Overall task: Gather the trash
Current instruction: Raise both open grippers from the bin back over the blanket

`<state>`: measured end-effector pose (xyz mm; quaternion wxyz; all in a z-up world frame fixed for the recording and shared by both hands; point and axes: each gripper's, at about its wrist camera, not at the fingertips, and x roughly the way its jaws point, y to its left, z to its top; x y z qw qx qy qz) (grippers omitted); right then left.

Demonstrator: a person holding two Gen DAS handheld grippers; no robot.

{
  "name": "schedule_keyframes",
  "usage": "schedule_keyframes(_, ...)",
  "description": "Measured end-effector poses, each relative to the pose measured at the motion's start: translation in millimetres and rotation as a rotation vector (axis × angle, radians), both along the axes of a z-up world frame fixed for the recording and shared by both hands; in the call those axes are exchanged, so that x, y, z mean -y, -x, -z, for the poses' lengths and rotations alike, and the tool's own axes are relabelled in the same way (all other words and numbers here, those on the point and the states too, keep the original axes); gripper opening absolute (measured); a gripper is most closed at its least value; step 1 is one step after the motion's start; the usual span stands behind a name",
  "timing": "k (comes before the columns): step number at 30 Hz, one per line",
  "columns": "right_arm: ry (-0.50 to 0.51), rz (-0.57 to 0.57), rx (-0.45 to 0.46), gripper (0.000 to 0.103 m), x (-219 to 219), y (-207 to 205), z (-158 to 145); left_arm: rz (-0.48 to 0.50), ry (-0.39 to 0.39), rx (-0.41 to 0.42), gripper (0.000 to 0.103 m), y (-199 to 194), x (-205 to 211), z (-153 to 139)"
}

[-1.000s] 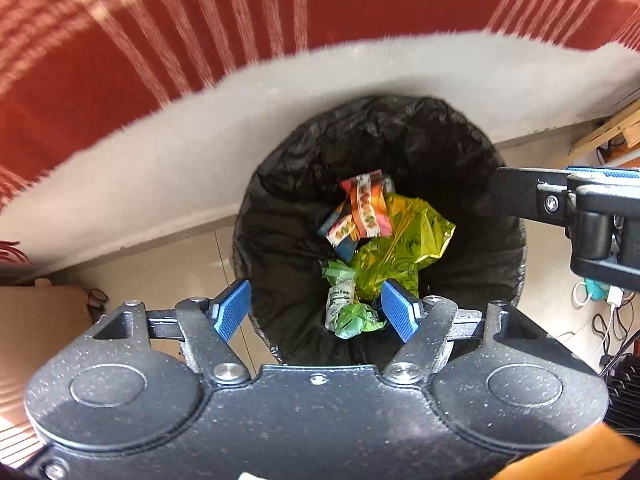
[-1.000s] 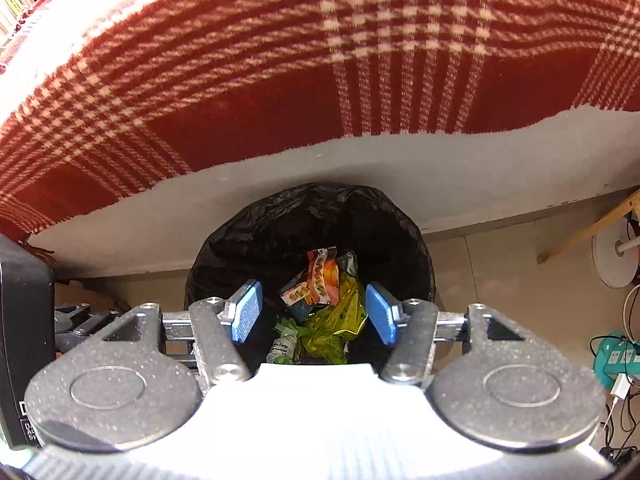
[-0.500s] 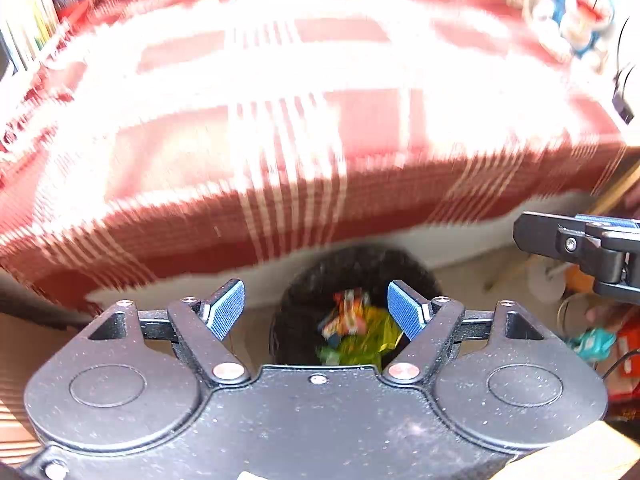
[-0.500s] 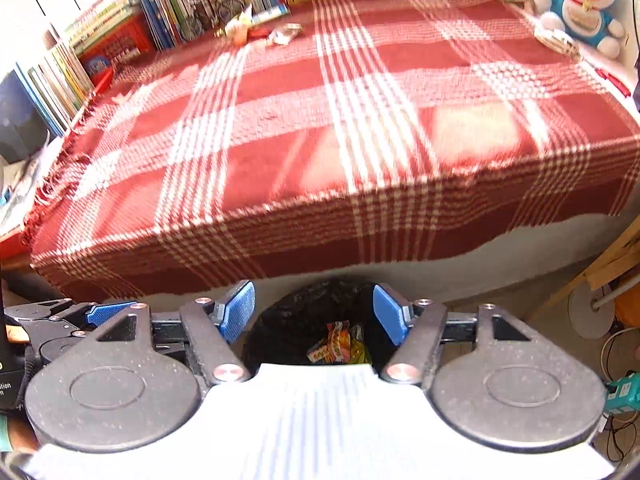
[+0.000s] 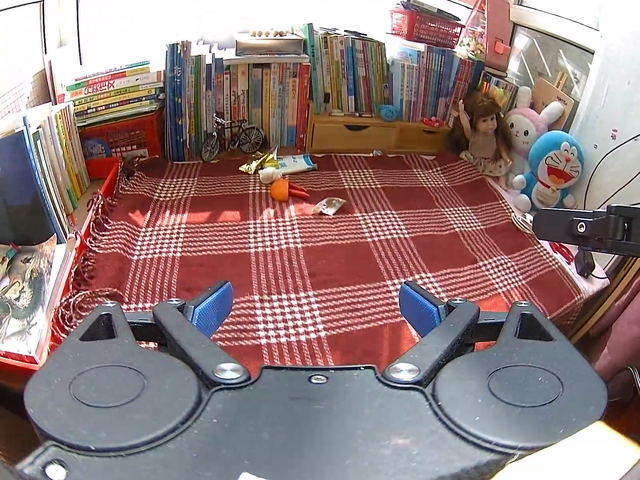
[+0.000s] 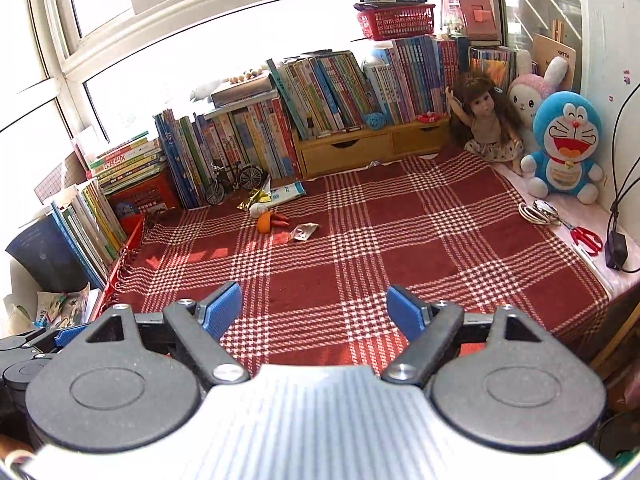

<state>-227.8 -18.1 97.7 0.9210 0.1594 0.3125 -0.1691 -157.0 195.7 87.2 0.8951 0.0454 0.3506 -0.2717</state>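
Trash lies at the far side of the red plaid blanket [image 5: 320, 248]: a clear crumpled wrapper [image 5: 329, 205], an orange peel [image 5: 279, 190] with red bits, a white crumpled piece [image 5: 269, 174], a gold foil wrapper [image 5: 253, 165] and a white-and-blue packet [image 5: 298, 163]. The right wrist view shows the same wrapper [image 6: 303, 231], peel [image 6: 265, 222] and packet [image 6: 286, 194]. My left gripper [image 5: 316, 306] hangs over the blanket's near edge, jaws opening, nothing between them. My right gripper [image 6: 315, 308] is likewise opening and empty. The bin is out of view.
Rows of books [image 5: 280, 84] and a model bicycle [image 5: 232, 140] line the far edge, with wooden drawers [image 5: 356, 134]. A doll [image 5: 484, 132], a rabbit plush [image 5: 524, 128] and a blue cat plush [image 6: 566, 148] sit far right. Red scissors [image 6: 586, 238] and cables lie at the right.
Both grippers rose from above the black trash bin and tilted up, so the bin dropped out of view and the whole blanket and shelf appeared. Both pairs of jaws spread wider.
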Motion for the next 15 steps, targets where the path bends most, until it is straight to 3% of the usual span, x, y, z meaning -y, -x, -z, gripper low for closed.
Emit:
schedule_keyframes(4, 0.036, -0.051, 0.037, 0.089, 25.4, -35.9, -10.8, -0.051, 0.013, 0.030, 0.090, -34.6, 20.2, -5.6)
schedule_keyframes(8, 0.039, -0.130, 0.036, 0.089, 60.2, -81.8, -1.6, -0.149, 0.010, 0.008, 0.090, -71.7, 48.7, 5.8)
schedule_keyframes(11, 0.049, -0.227, 0.020, 0.089, 89.1, -121.1, 15.4, -0.273, 0.015, -0.012, 0.089, -99.4, 72.8, 20.5)
schedule_keyframes(12, 0.055, -0.251, 0.004, 0.089, 97.2, -133.5, 20.5, -0.356, 0.014, -0.035, 0.088, -110.0, 80.6, 26.1)
schedule_keyframes(15, 0.056, -0.336, -0.024, 0.089, 120.4, -166.0, 34.7, -0.469, 0.062, -0.093, 0.088, -131.5, 98.6, 38.5)
